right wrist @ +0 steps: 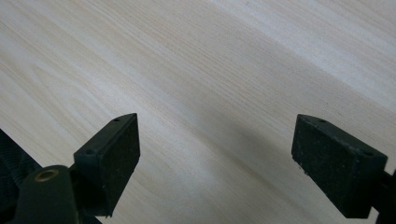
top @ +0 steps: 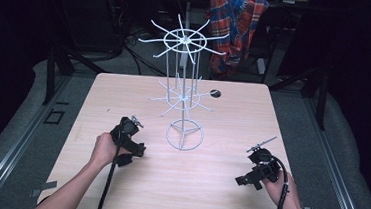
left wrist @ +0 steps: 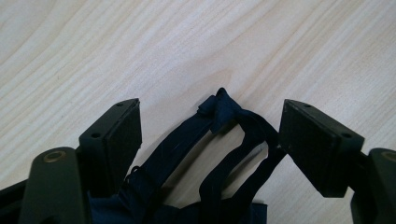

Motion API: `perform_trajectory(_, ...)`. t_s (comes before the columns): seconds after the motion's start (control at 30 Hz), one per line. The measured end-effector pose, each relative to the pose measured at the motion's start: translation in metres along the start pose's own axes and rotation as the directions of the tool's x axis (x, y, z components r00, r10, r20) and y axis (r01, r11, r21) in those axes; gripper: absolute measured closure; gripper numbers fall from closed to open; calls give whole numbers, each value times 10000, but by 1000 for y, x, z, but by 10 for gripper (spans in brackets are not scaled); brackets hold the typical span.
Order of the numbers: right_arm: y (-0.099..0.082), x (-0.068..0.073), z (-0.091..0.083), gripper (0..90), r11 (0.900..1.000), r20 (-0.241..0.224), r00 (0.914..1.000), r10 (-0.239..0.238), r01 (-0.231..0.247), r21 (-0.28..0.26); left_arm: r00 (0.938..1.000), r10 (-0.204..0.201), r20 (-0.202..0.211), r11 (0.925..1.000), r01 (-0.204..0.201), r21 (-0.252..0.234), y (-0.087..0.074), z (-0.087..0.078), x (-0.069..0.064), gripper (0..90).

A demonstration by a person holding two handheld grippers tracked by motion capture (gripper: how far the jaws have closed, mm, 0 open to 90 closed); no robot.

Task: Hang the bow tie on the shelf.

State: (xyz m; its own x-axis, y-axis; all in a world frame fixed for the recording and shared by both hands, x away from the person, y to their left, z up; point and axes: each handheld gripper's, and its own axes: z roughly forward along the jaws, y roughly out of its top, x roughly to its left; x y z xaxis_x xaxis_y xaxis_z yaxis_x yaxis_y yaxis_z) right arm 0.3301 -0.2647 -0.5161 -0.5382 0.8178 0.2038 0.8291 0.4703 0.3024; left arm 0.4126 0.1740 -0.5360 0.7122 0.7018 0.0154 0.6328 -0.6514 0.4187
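Table (left wrist: 140,46); fingers (left wrist: 116,140) wide around strap (left wrist: 224,112)

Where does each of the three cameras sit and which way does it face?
High view: above the person's side, looking forward and down on the table and wire rack; forearms, left gripper, right gripper.
Left gripper view: on that gripper, looking down between its apart jaws at dark blue straps.
Right gripper view: on that gripper, facing bare wood past apart jaws.
Shared: both gripper views show the same pale wood tabletop.

White wire rack (top: 183,92) standing mid-bench; wooden bench (top: 227,183); plaid cloth (top: 235,23) hanging behind; small dark hole (top: 215,93) beside the rack.
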Motion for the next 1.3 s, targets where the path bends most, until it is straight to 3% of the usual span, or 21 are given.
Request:
perform_trajectory(0.43,-1,1,0,151,9996,-68,9999,132,-134,-261,9988,-332,371,9981,313,522,1,11,0,429)
perform_trajectory(0.53,0,0,-2,151,9998,10,9999,-169,168,61,9988,-319,376,9978,296,598,1,12,1,476)
perform_trajectory(0.73,-4,0,-2,151,9999,36,9999,103,-102,-83,9994,-136,319,9957,106,919,3,16,-3,555)
perform_trajectory(0.8,-4,-2,-4,151,9998,111,9998,-138,137,126,9997,-55,239,9955,32,950,3,17,-3,582)
perform_trajectory(1.17,-5,0,-2,151,9998,2,9999,143,-143,-143,9998,123,182,9965,-138,823,2,14,-3,750)
perform_trajectory(1.3,-4,-1,-3,151,10000,3,10000,16,-16,7,9997,82,235,9980,-97,631,1,10,0,775)
